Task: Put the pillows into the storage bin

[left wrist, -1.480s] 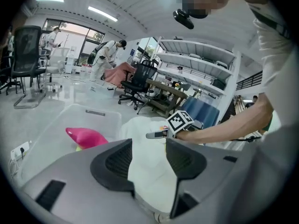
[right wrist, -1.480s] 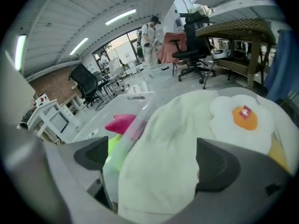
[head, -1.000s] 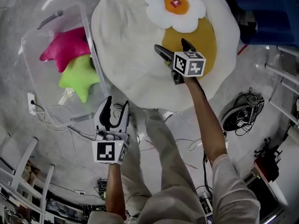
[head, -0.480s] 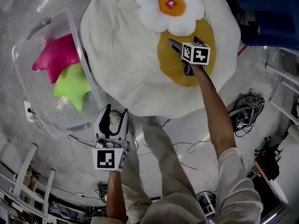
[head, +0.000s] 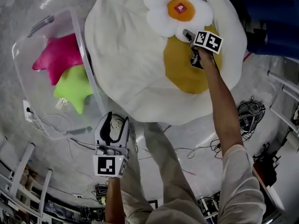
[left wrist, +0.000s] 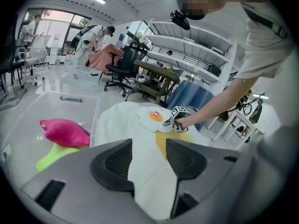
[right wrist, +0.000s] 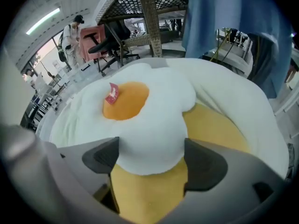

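A small white egg-shaped pillow (head: 175, 10) (right wrist: 140, 111) with an orange centre lies at the far end of a big fried-egg cushion (head: 126, 55) (right wrist: 233, 106). My right gripper (head: 190, 48) (right wrist: 152, 160) has reached its near edge. The jaws are closing, with a white lobe of the pillow between them. A clear storage bin (head: 28, 78) (left wrist: 56, 106) at the left holds a pink star pillow (head: 58, 55) (left wrist: 63, 132) and a green star pillow (head: 72, 87) (left wrist: 51, 155). My left gripper (head: 117, 122) (left wrist: 148, 160) hangs open and empty near the bin's front corner.
Cables (head: 247, 113) and a power strip (head: 28, 111) lie on the floor. Blue cloth (head: 271, 13) hangs behind the cushion. White shelf rails (head: 28, 176) run along the lower left. An office chair (left wrist: 124, 69), shelves (left wrist: 196, 45) and people stand farther back.
My right gripper has moved from the cushion's yellow yolk up and to the right, onto the small pillow's near edge. The left gripper has stayed about where it was.
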Demonstrator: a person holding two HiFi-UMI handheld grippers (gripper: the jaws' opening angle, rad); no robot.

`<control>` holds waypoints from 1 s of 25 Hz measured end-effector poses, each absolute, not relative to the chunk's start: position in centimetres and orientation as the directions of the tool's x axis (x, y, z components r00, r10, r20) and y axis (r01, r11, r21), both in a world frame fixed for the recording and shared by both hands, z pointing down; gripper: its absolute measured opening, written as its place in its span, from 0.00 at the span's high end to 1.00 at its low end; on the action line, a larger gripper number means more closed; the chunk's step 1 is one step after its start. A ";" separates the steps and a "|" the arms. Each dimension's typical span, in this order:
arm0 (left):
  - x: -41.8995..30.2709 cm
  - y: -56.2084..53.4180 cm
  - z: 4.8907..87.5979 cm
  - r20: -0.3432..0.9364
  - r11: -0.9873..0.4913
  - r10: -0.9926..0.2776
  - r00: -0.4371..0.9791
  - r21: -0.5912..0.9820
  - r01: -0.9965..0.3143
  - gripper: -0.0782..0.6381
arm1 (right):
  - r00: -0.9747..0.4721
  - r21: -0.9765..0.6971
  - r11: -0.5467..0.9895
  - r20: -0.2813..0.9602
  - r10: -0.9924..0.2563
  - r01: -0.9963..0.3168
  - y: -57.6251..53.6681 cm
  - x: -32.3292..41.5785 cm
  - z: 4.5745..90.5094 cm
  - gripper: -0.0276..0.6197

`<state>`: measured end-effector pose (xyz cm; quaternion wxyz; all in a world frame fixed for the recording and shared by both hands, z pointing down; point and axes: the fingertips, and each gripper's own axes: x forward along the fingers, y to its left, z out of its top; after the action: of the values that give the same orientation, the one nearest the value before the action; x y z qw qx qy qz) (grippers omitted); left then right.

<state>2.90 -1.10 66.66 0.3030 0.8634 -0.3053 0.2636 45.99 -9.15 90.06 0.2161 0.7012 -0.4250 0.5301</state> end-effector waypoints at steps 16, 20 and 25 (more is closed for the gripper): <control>3.0 -1.0 66.4 0.637 -0.628 -0.357 0.683 0.378 -0.681 0.58 | -0.044 -0.227 -0.399 0.908 -0.418 -0.889 -10.6 42.7 88.2 0.88; 2.8 -2.2 65.7 0.627 -0.629 -0.376 0.682 0.368 -0.685 0.58 | -0.086 -0.319 -0.378 0.850 -0.519 -0.869 -10.8 40.8 85.4 0.90; 2.7 -3.3 63.6 0.605 -0.627 -0.410 0.682 0.356 -0.693 0.58 | -0.122 -0.392 -0.337 0.786 -0.606 -0.856 -9.2 37.8 80.2 0.91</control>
<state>2.69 -3.35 63.56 0.2927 0.8692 -0.3172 0.2412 37.77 -9.20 80.20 0.1260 0.6506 -0.5619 0.4951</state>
